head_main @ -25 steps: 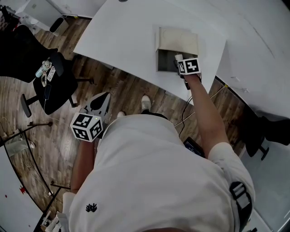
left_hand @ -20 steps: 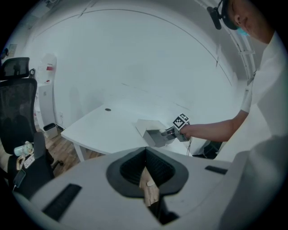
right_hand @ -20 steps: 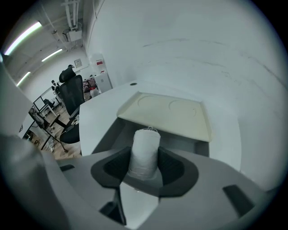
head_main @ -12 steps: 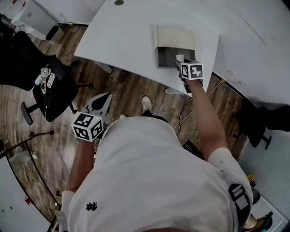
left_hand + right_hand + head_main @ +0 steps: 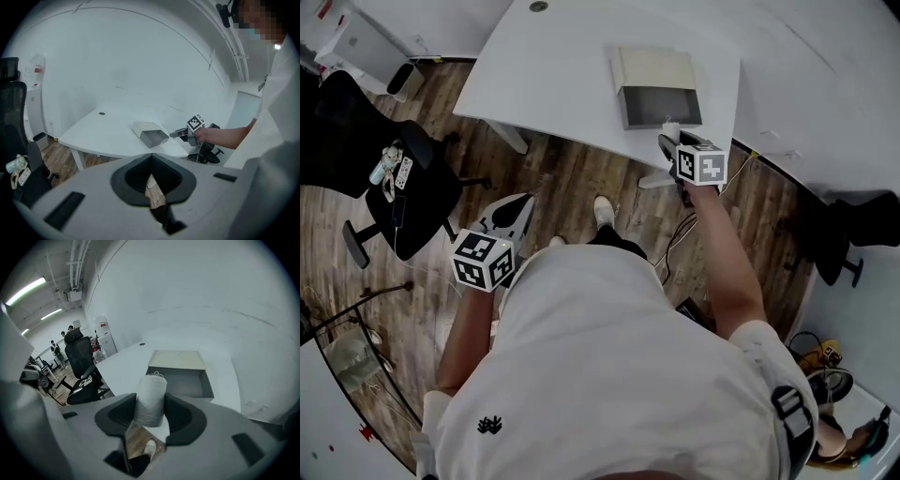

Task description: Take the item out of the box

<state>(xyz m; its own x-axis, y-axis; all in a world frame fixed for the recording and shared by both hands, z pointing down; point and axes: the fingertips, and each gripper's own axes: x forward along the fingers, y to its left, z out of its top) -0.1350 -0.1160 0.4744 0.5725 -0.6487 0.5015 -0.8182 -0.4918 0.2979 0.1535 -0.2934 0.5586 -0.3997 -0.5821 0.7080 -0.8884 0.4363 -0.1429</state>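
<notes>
The grey spool (image 5: 150, 398) is already out of the box (image 5: 660, 105). It stands upright between the jaws of the right gripper (image 5: 151, 414), which are clamped on its sides, just in front of the box, over the near edge of the desk (image 5: 562, 75). The box looks empty inside. I think only setting the spool down remains. The left gripper (image 5: 151, 161) hangs low over the floor, jaws together, holding nothing.

white table (image 5: 553, 75) bare left of the open box (image 5: 662, 101), free for passage. box walls and folded-back lid (image 5: 654, 67) bar the far side. black chair (image 5: 412, 202) stands off the table's left.
</notes>
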